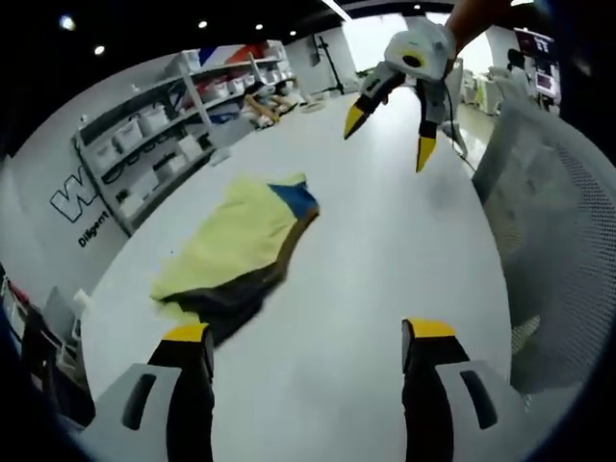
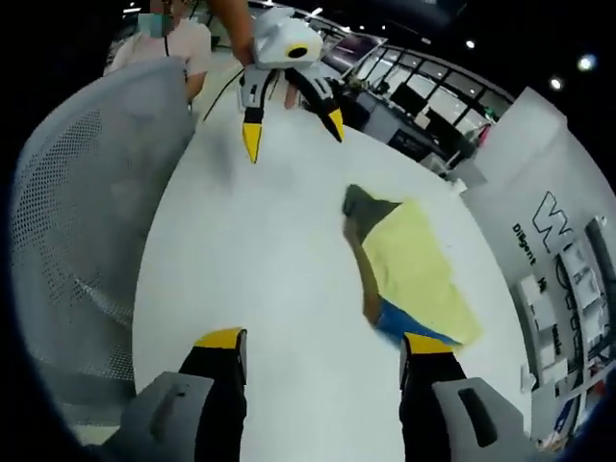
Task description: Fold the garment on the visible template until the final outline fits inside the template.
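Lying folded into a compact yellow bundle with blue and dark edges on the white table (image 1: pixel 385 289), the garment (image 1: pixel 236 255) looks near-finished, with both the left gripper (image 1: pixel 308 346) and right gripper (image 2: pixel 322 351) released, empty, hovering apart from it.

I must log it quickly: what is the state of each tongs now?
Left tongs: open, holding nothing, above the table beside the yellow garment.
Right tongs: open, holding nothing.
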Demonstrator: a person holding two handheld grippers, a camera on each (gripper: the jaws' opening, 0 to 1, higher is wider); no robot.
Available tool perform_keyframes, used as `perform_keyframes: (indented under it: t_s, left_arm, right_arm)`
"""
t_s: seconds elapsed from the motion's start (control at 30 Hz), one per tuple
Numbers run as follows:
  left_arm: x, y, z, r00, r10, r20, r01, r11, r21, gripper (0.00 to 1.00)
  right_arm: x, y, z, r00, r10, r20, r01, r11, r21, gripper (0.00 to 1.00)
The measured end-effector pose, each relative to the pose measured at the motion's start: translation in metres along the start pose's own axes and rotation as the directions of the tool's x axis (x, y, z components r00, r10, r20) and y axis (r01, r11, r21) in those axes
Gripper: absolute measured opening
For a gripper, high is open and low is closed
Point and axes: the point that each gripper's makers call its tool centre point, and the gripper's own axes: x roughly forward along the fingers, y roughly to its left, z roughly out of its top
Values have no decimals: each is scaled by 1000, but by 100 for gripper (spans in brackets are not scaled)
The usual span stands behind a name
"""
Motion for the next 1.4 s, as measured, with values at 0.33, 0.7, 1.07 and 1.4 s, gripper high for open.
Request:
perform_keyframes:
  t_s: [0.33,0.7,1.07,1.4]
  left_arm:
    - [20,10,12,1000,-1,-8,1,1000,-16,62]
    - [31,17,-5,996,-33,-85,35,999,31,56]
    - [51,19,-9,992,-44,-118,47,999,24,51]
    - [73,31,-5,991,-52,-120,52,999,3,46]
  right_arm:
    - [16,-22,-13,999,-43,-12,43,996,80,45]
    - [40,-29,-20,1000,-9,-10,10,998,54,35]
    - [60,-28,-35,999,25,-25,-22,996,82,37]
    - [72,-40,-40,997,71,-26,-69,995,73,34]
